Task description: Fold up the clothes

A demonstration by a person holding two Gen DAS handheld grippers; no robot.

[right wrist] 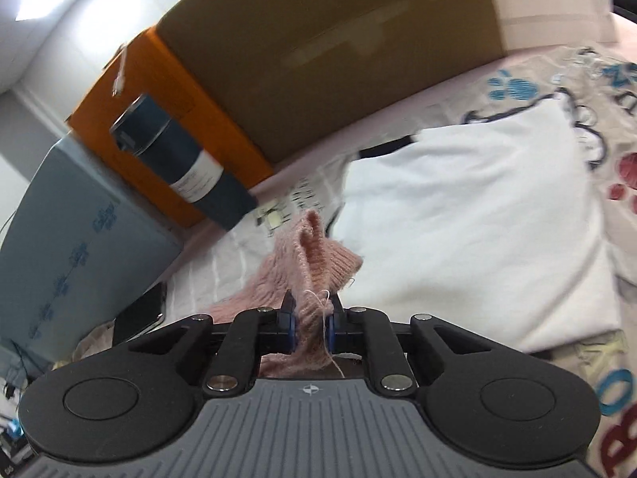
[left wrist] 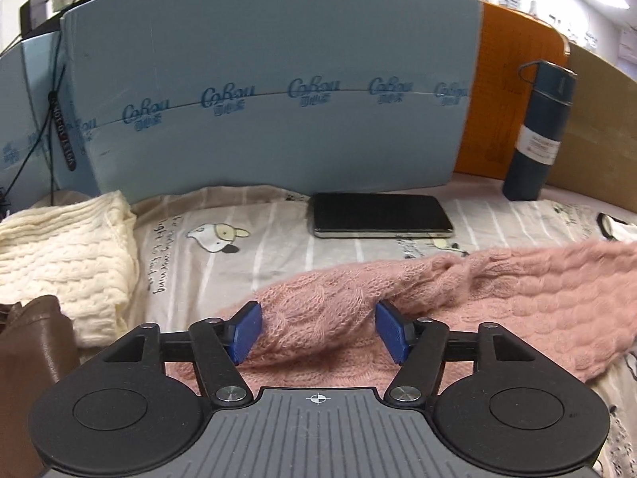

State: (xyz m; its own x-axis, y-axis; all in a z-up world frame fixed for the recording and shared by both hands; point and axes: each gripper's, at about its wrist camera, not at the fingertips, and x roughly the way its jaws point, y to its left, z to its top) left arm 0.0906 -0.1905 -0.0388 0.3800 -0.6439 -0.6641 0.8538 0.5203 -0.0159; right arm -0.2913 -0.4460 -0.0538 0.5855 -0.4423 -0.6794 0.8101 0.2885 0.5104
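While the left gripper (left wrist: pixel 318 328) sits low and level over the printed bedsheet (left wrist: pixel 278 247), its two blue pads (left wrist: pixel 247 332) stand wide apart on either side of a raised fold of the pink knitted sweater (left wrist: pixel 458 298), which bulges up between them; whether the pads touch the knit cannot be told. From this view the sweater spreads away to the right across the sheet. A cream knitted garment (left wrist: pixel 67 259) lies folded at the left, with a brown leather item (left wrist: pixel 36 346) just in front of it. Beyond the sweater a dark phone (left wrist: pixel 382 215) lies flat near a light blue board (left wrist: pixel 274 95), and a dark blue flask (left wrist: pixel 537 131) stands upright to the right, before an orange board (left wrist: pixel 513 91).

Seen from the right wrist, the camera is rolled so the whole scene tilts. The right gripper (right wrist: pixel 311 324) has its fingers drawn close together, pinching a ribbed edge of the pink knitted sweater (right wrist: pixel 314 263), which stands up above the jaws with a loose thread hanging. A white garment (right wrist: pixel 477 223) lies on the sheet beyond and to the right, and a brown cardboard box (right wrist: pixel 338 51) stands behind
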